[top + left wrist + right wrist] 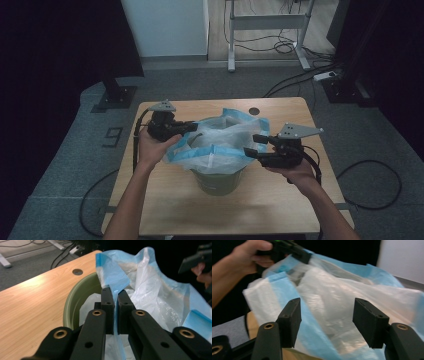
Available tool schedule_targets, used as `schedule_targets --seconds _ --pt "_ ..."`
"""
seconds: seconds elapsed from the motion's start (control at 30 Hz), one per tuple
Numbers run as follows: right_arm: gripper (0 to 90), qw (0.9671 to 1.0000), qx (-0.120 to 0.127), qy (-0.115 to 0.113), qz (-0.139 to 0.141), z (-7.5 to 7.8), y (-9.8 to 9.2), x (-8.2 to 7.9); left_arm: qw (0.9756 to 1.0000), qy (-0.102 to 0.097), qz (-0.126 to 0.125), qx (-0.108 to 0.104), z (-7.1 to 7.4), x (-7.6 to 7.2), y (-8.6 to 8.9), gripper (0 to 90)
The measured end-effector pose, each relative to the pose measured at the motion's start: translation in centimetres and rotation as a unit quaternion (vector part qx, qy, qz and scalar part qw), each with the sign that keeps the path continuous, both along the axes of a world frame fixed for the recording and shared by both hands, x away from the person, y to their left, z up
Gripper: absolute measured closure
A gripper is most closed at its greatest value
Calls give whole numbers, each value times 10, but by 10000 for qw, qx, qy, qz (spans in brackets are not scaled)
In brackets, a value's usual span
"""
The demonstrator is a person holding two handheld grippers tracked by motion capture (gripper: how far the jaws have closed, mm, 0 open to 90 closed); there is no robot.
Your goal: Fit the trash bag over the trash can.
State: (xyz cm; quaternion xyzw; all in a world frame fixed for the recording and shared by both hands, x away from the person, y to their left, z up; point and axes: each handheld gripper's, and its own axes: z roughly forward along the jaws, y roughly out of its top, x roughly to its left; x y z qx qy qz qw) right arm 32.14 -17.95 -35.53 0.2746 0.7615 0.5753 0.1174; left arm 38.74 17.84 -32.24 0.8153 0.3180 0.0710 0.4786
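A: Bag sits in bin on counter. Left tongs pinch its blue hem; right tongs spread.

B: Film is thin, probably slippery. Grip the doubled hem.

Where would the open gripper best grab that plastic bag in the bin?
On the blue hem of the bag, coming from the right gripper's own side of the green bin. That edge hangs loose over the rim as a thin flap, already between its open jaws. The left gripper pinches the opposite edge.

Bag in the bin on the table, tongs either side
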Motion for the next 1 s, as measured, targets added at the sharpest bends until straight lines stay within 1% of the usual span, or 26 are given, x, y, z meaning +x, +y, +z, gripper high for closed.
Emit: schedule_targets --seconds 0.03,0.1,0.17,0.3,0.33,0.4,0.43,0.5,0.53,0.6,0.63,0.67,0.7,0.77,0.8,0.87,1.0 --pt "385 10000 29 21 91 1 2 0 10000 9 0 -63 -1 0 1 869" --pt "372 9996 89 86 264 2 6 0 10000 -8 23 -78 -1 0 2 871" --pt "362 9990 98 110 430 4 10 0 9999 -7 25 -107 -1 -1 1 872" --pt "340 9972 0 212 714 4 22 2 9999 5 14 -116 -1 -1 0 872" --pt "334 9971 -26 255 723 3 24 4 9999 8 11 -121 -1 -1 -1 872" --pt "332 9958 -16 428 807 -1 27 8 9999 10 10 -133 -1 -2 0 872" --pt "366 9954 -13 461 838 -3 28 9 9999 12 19 -136 -1 -2 0 872" --pt "503 9939 -72 388 1028 -5 29 8 9998 12 20 -174 -1 -2 2 872" --pt "607 9922 -114 298 1206 -6 29 5 9998 15 7 -196 -2 -1 3 873" --pt "719 9895 -215 0 1432 -7 29 -3 9997 23 56 -223 -3 0 6 885" --pt "789 9878 -156 -57 1550 -9 28 -7 9996 23 74 -257 -3 0 8 889" --pt "823 9866 -93 -71 1626 -10 26 -9 9994 36 86 -328 -4 1 10 889" --pt "847 9851 -5 -85 1718 -13 24 -11 9992 37 99 -395 -5 1 13 891" --pt "882 9831 134 -32 1827 -21 19 -13 9987 51 161 -487 -7 2 16 892" --pt "886 9825 176 -12 1853 -25 17 -13 9985 63 184 -514 -8 3 17 892" --pt "889 9826 241 37 1840 -33 13 -14 9982 71 254 -542 -9 4 19 893" --pt "890 9804 325 71 1941 -40 11 -17 9973 117 363 -631 -12 7 24 893"
